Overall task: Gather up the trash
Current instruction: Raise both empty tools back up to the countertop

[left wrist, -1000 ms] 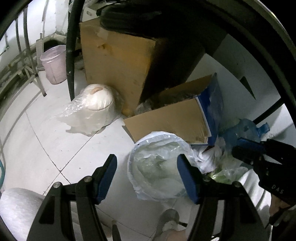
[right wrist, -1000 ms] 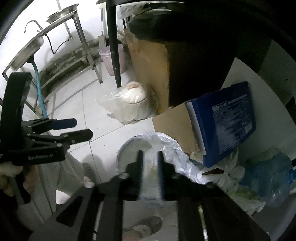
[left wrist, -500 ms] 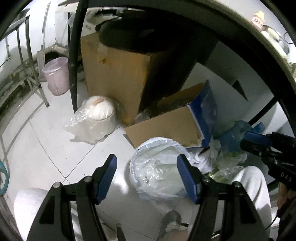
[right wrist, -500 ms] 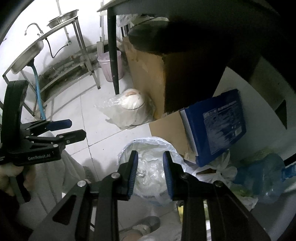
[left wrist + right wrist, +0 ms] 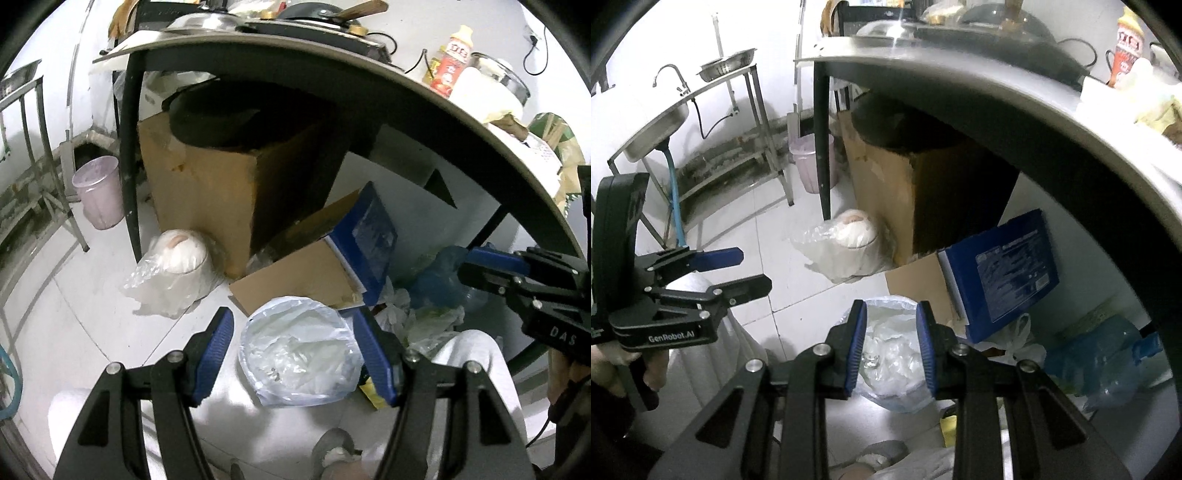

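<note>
A round trash bin with a clear plastic liner (image 5: 299, 354) stands on the white tiled floor below both grippers. Crumpled plastic lies inside it. In the left wrist view my left gripper (image 5: 295, 356) hangs above the bin, open and empty, its blue pads framing the rim. My right gripper (image 5: 891, 347) is held over the same bin (image 5: 905, 398), its jaws a narrow gap apart with nothing between them. Each gripper shows in the other's view: the right gripper (image 5: 469, 267) at the right edge, the left gripper (image 5: 750, 271) at the left. Loose plastic bags (image 5: 428, 317) and a yellow wrapper (image 5: 373, 395) lie beside the bin.
A table edge (image 5: 406, 85) arches overhead, with a large cardboard box (image 5: 207, 192) and a blue-faced box (image 5: 369, 236) beneath. A plastic-wrapped white jar (image 5: 177, 258), a pink bin (image 5: 99, 192), a blue water bottle (image 5: 1100, 354) and a sink stand (image 5: 657, 122) surround the spot. The person's white trouser knee (image 5: 476, 354) is close.
Both grippers have risen away from the bin, which looks smaller now. The tabletop with its bottles and pans has come into view. Neither jaw gap has changed.
</note>
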`<state>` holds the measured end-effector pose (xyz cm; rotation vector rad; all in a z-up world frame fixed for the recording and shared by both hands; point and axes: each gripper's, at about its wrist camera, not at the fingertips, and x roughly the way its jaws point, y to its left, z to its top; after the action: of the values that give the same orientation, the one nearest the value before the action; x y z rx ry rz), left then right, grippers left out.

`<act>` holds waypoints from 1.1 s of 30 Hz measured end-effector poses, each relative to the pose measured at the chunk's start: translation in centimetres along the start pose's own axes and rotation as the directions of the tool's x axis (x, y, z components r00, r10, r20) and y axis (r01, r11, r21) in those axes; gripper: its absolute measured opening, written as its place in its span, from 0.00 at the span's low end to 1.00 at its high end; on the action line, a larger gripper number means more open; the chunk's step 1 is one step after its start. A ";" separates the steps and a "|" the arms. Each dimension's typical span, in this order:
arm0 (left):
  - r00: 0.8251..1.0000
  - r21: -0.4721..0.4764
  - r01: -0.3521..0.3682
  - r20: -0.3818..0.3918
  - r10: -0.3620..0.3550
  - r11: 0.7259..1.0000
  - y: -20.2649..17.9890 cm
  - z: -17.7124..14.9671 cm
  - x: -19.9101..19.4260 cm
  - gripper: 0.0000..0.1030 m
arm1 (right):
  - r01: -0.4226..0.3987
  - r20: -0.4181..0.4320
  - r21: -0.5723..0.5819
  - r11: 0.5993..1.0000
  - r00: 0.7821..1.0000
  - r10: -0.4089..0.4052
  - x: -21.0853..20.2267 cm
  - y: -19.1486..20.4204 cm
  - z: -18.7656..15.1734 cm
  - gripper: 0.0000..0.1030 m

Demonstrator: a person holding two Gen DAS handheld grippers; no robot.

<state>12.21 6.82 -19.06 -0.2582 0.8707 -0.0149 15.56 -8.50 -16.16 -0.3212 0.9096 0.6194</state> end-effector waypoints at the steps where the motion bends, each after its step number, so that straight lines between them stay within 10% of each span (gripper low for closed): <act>1: 1.000 0.005 0.000 0.003 0.000 1.000 -0.2 0.0 -0.3 0.65 | 0.001 0.006 0.001 1.000 1.000 -0.001 -0.5 -0.1 0.0 0.25; 33: 0.992 0.131 -0.007 0.127 -0.010 0.991 -9.8 6.5 -7.6 0.65 | 0.013 0.209 0.071 0.997 0.978 -0.027 -13.5 -6.6 2.4 0.25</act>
<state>13.11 -0.38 -7.04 -0.1347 0.7390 -0.0567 15.02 -17.25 -3.75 -0.1982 0.7225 0.5901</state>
